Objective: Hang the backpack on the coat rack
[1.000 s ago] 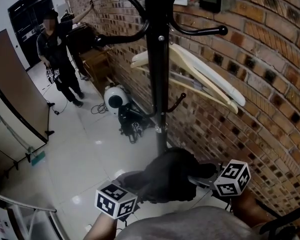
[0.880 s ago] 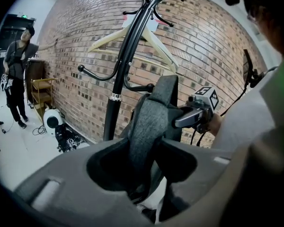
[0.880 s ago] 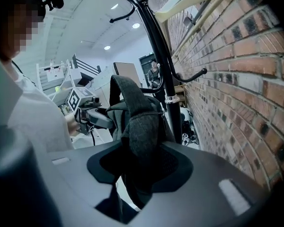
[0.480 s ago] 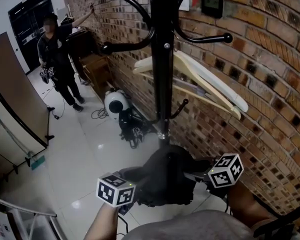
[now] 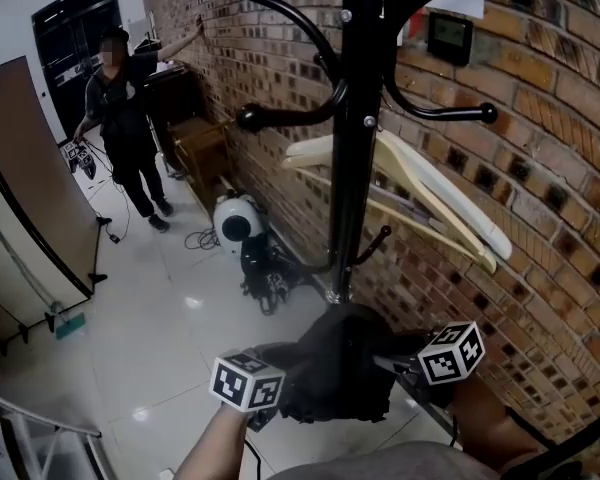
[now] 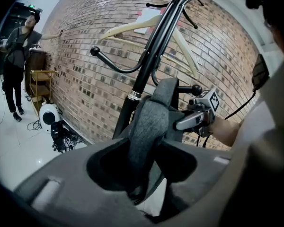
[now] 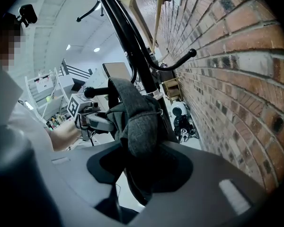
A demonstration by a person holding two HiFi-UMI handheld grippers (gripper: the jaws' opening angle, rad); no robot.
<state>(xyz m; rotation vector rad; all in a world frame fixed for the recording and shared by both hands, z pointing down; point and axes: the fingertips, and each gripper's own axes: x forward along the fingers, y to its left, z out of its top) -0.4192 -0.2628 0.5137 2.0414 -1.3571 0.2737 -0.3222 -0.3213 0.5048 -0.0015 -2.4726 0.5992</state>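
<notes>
The dark grey backpack (image 5: 335, 373) hangs between my two grippers, just in front of the black coat rack pole (image 5: 360, 138). My left gripper (image 5: 265, 388) is shut on one grey shoulder strap (image 6: 149, 131), which fills the gap between its jaws. My right gripper (image 5: 420, 363) is shut on the other strap (image 7: 142, 126). The rack's curved hooks (image 5: 290, 118) stick out well above the backpack. In the left gripper view the right gripper (image 6: 199, 115) shows beyond the strap, close to the pole.
Pale wooden hangers (image 5: 410, 188) hang on the rack against the brick wall (image 5: 540, 168). A white round appliance (image 5: 235, 220) and cables lie at the wall's foot. A person (image 5: 125, 118) stands far back left by a wooden cabinet (image 5: 200, 148). A brown panel (image 5: 30, 188) stands at the left.
Both grippers have carried the backpack closer to the rack's pole and a little lower. Their hold on the straps is unchanged. The person at the back has shifted slightly.
</notes>
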